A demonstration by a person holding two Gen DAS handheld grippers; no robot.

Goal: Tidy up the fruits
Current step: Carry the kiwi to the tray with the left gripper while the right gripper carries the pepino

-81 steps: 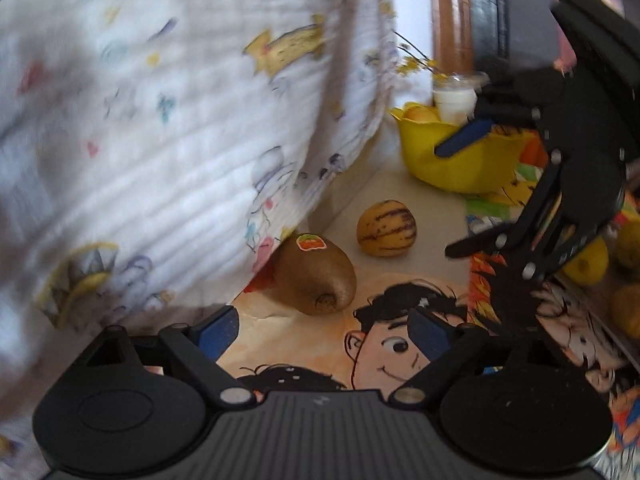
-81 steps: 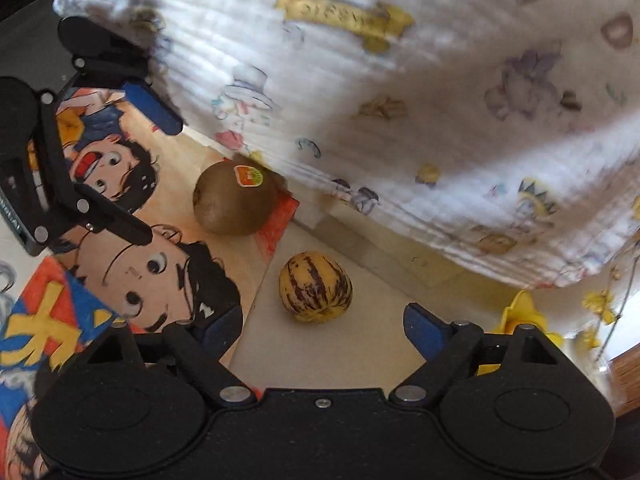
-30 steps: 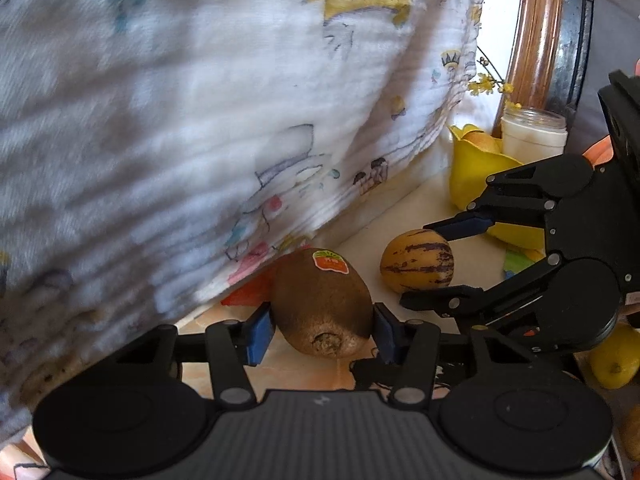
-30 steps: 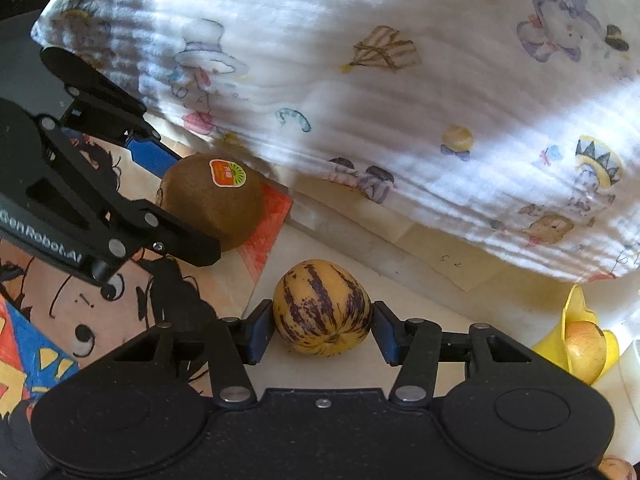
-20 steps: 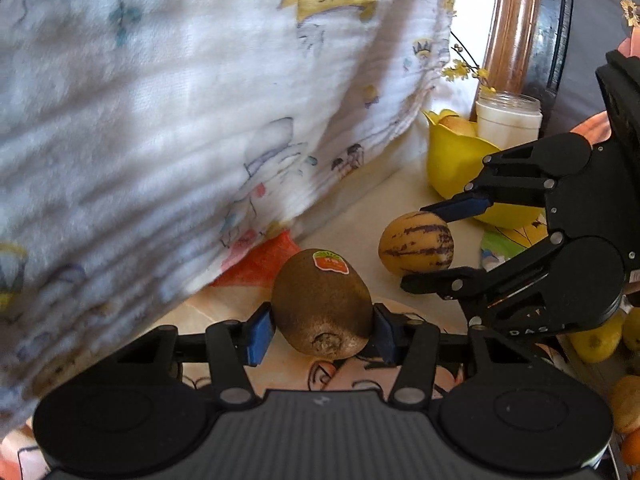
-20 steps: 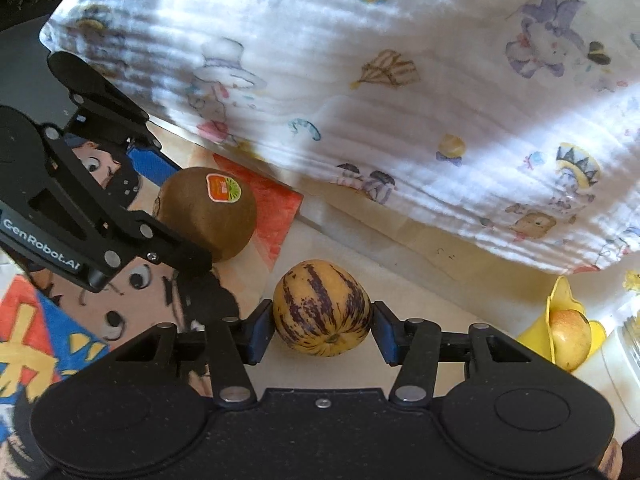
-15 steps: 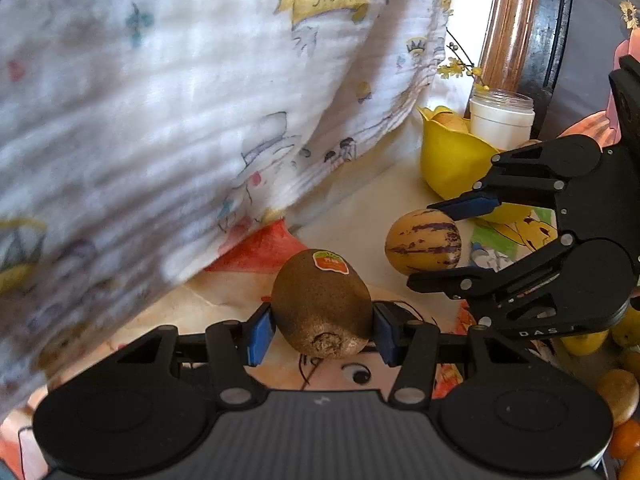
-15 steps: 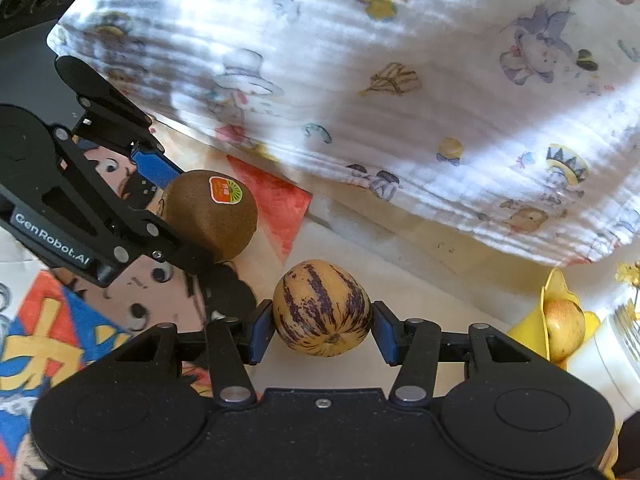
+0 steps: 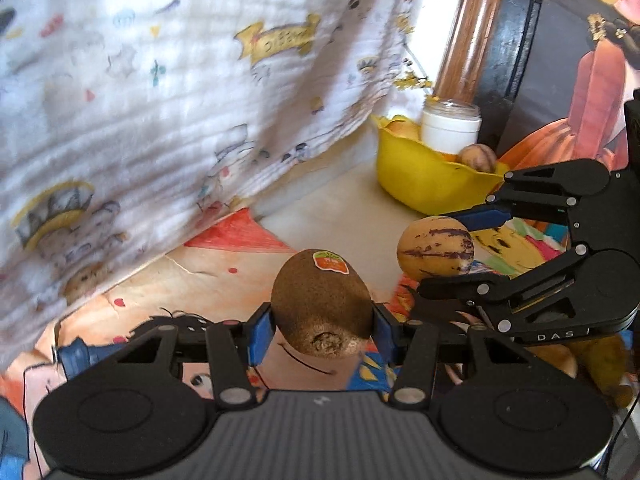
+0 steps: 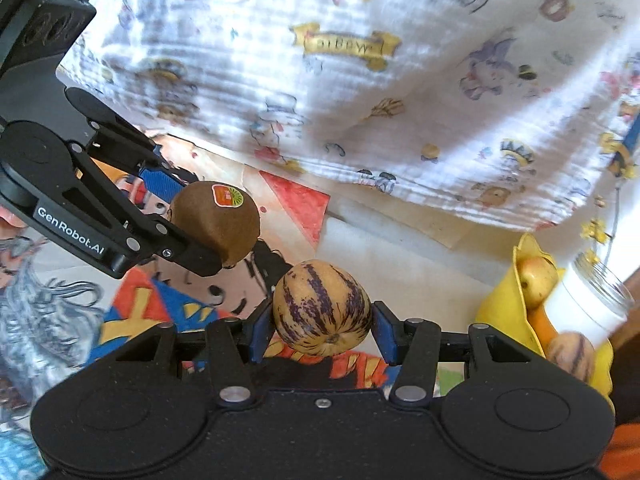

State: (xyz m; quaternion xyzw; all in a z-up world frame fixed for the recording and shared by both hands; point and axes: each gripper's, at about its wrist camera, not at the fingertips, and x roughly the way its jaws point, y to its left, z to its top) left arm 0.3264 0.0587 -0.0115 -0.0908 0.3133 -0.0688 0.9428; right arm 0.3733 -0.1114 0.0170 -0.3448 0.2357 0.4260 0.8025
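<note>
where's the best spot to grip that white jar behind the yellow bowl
Grip the white jar across its straight round body, below the clear rim, coming from above or from its open side. It stands upright, tight behind the yellow bowl, so a low approach from the bowl's side looks blocked. Both grippers hold fruit now, so one must be freed first.

A home, likely a child's corner. A white cotton blanket (image 9: 160, 92) printed with cartoon animals is hanging across the upper left of the frame. Cartoon posters (image 9: 168, 280) are covering the surface below. A yellow fruit bowl (image 9: 424, 176) and white jar (image 9: 450, 128) are sitting at upper right.
</note>
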